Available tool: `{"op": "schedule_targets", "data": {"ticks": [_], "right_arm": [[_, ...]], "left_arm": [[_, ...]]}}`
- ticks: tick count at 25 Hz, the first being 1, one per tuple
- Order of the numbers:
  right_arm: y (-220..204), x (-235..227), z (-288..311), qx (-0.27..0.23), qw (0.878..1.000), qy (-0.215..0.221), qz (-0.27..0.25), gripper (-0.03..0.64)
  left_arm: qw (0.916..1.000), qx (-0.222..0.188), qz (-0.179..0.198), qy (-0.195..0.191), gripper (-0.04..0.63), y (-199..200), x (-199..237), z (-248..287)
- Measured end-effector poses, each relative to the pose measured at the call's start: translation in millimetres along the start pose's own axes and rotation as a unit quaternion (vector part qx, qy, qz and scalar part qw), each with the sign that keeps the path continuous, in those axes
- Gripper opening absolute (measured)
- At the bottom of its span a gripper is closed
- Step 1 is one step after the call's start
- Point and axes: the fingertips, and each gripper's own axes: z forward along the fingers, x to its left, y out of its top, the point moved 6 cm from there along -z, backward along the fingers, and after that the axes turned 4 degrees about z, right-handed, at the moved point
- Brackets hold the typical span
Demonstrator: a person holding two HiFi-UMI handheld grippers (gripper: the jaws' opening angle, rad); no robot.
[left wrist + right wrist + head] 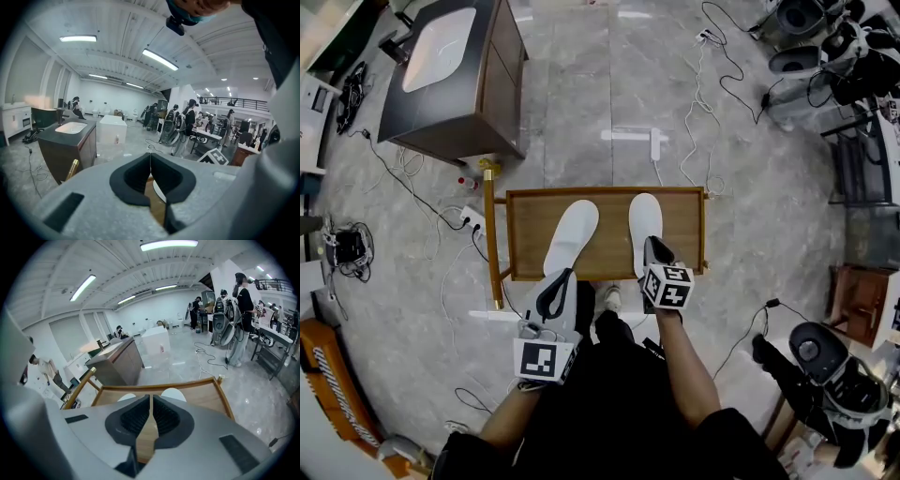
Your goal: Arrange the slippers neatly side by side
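Observation:
Two white slippers lie on a low wooden table (530, 246). The left slipper (572, 236) is slanted, its toe leaning right; the right slipper (645, 228) lies straight, a gap apart. My right gripper (656, 251) hovers over the right slipper's heel end, shut, with nothing seen between its pads. My left gripper (555, 295) is shut at the table's near edge, just behind the left slipper's heel. In the right gripper view both toes, the left slipper (125, 398) and the right slipper (173, 393), peek past the shut right gripper (150, 399). The left gripper (150, 157) shows its pads pressed together, empty.
A dark cabinet with a white basin (455, 75) stands at the far left. Cables and a power strip (472, 218) lie on the grey floor around the table. Chairs and equipment (825, 56) crowd the right side, with a wooden stool (858, 300) nearer. People stand in the background.

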Motion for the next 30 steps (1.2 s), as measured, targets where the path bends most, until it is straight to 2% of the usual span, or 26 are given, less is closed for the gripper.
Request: {"op": "schedule_targets", "data": {"ticks": [4, 8, 21, 24, 25, 27, 30], "right_arm": [[9.5, 19.6, -30.3, -0.040, 0.999, 0.017, -0.015, 0.020], [14.7, 36.1, -58.2, -0.066, 0.997, 0.036, -0.032, 0.017], [25.7, 66.0, -111.6, -0.120, 0.989, 0.076, -0.039, 0.014], [25.1, 68.7, -114.0, -0.121, 0.989, 0.081, -0.038, 0.014], [25.2, 69.0, -114.3, -0.121, 0.989, 0.082, -0.038, 0.014], [26.1, 68.7, -114.7, -0.119, 0.989, 0.083, -0.038, 0.014], [26.6, 67.3, -114.4, -0.116, 0.989, 0.082, -0.037, 0.014]], "left_arm": [[1.0000, 0.001, 0.005, -0.001, 0.017, -4.7, -1.7, 0.2], [0.9996, 0.020, 0.014, 0.011, 0.017, -13.5, -1.5, 5.0], [0.9935, 0.088, 0.071, 0.009, 0.017, -96.7, 10.2, 53.3], [0.9885, 0.131, 0.076, -0.004, 0.020, -126.7, 12.8, 72.1], [0.9856, 0.150, 0.078, -0.009, 0.040, -138.3, 13.9, 79.1], [0.9786, 0.188, 0.083, -0.017, 0.137, -162.3, 16.2, 92.9], [0.9677, 0.234, 0.089, -0.023, 0.175, -194.3, 22.2, 110.7]]}}
